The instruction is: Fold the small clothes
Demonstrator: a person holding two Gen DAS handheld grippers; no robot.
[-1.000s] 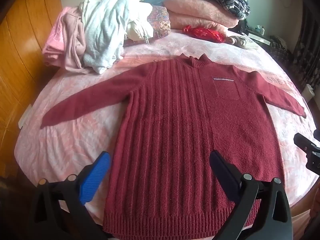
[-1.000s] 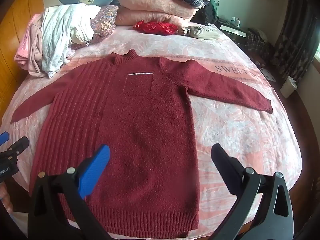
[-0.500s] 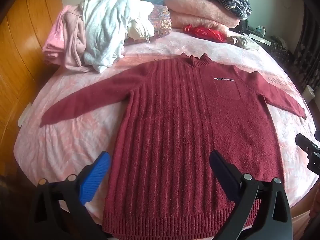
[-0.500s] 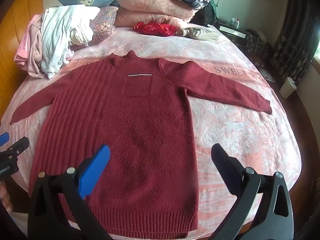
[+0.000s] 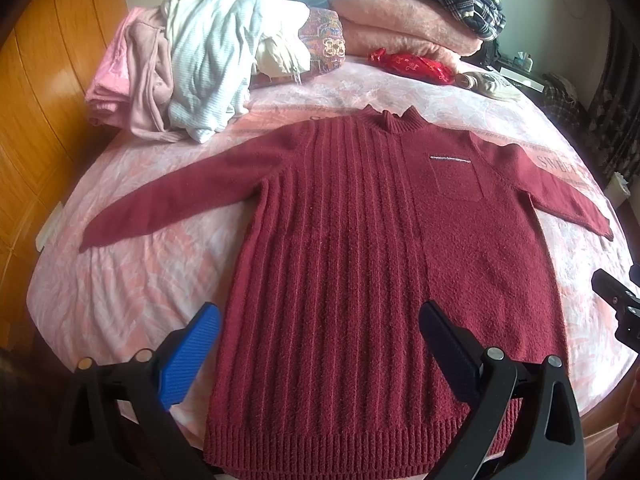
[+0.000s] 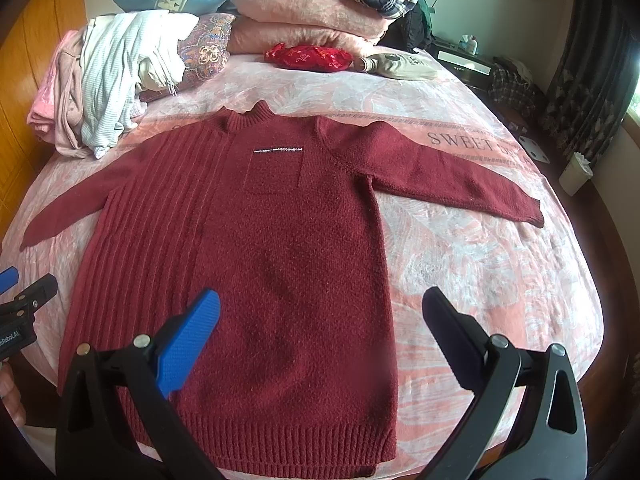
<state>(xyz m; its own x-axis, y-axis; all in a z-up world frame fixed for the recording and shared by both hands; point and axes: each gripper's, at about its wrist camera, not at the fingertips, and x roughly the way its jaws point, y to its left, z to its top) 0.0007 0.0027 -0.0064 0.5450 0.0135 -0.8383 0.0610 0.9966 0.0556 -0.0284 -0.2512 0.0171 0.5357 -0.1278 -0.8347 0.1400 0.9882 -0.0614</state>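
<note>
Sweater [image 5: 360,272] flat; sleeves spread toward bed [image 5: 120,288] edges.

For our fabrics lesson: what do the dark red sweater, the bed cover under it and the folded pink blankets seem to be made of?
Dark red sweater: likely wool or acrylic knit, matte and fuzzy, with ribbed stripes and hem.
Bed cover: thin woven cloth, probably cotton, smooth, with a printed pink leaf pattern.
Folded pink blankets: plush fleece by their thick, fluffy nap.

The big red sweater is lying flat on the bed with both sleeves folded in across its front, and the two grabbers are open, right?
Not quite. The sweater does lie flat on the bed, and both the left gripper and right gripper are open. But the sleeves are not folded in: the right wrist view shows both stretched out to the sides.
</note>
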